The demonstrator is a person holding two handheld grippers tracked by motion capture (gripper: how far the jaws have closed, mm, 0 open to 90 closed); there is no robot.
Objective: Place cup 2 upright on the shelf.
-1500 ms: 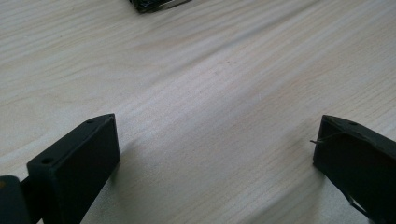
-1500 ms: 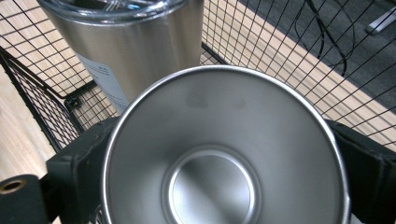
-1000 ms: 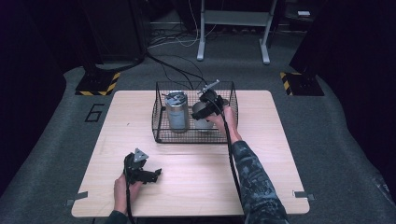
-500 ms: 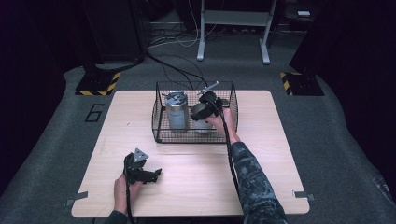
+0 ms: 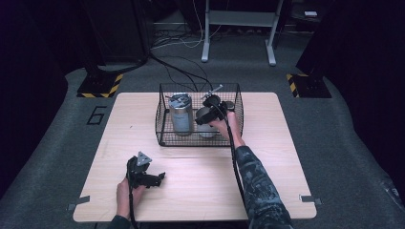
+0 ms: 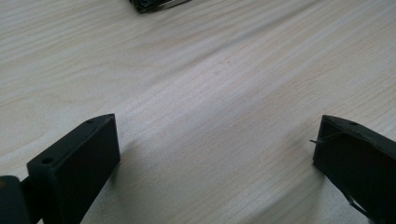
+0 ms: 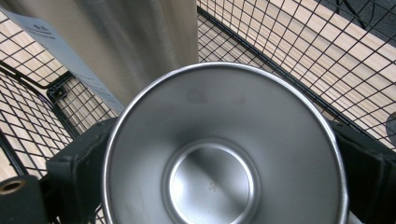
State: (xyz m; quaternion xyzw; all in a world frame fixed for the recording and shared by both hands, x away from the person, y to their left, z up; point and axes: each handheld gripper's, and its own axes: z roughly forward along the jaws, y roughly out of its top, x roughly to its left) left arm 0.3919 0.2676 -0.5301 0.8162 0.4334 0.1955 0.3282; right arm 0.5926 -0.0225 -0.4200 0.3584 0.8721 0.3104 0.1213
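Inside the black wire mesh basket (image 5: 162,117) at the far middle of the pale wooden counter (image 5: 286,143), the right gripper (image 5: 206,116) has its jaws around an open stainless steel cup (image 7: 224,149), one black jaw on each side of the rim, pinching it. Right gripper view looks straight down into cup; round bottom visible, inside looks bare. Cup sits in right part of basket in high view (image 5: 206,125), partly hidden by gripper and hand. Whether cup rests on the basket floor, cannot tell.

Just beside the cup, to its left in the high view, a taller brushed steel cylinder canister with lid (image 5: 181,113) stands upright in the basket; in right gripper view its wall (image 7: 140,42) bears a white label strip. Cannot tell if touching the cup.

Left gripper (image 5: 152,178) is held low over the near left of the counter, well apart from basket, grey three-cornered plate on top. Left gripper view: jaws spread wide, nothing between them, wood grain below.
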